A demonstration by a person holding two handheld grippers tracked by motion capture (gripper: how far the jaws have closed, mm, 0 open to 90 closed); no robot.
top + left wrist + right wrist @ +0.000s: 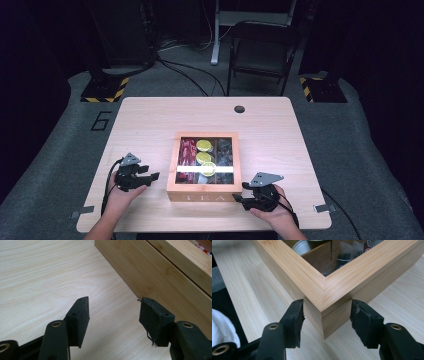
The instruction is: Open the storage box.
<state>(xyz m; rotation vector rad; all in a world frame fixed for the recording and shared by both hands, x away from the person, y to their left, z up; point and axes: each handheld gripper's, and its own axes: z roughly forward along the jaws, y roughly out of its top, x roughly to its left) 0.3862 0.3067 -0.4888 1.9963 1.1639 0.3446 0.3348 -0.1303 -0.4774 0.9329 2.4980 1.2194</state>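
A wooden box with a clear lid stands in the middle of the table; red packets, yellow round pieces and dark packets show through the lid. My left gripper lies on the table just left of the box, open and pointing at its side. In the left gripper view, the left gripper holds nothing and the box's side wall runs past at the upper right. My right gripper is at the box's near right corner. It is open, one jaw on each side of that corner.
The light wooden table has a round cable hole near its far edge. Beyond it on the grey floor stand a dark folding chair and two stands with yellow-black striped bases. Cables trail from both grippers.
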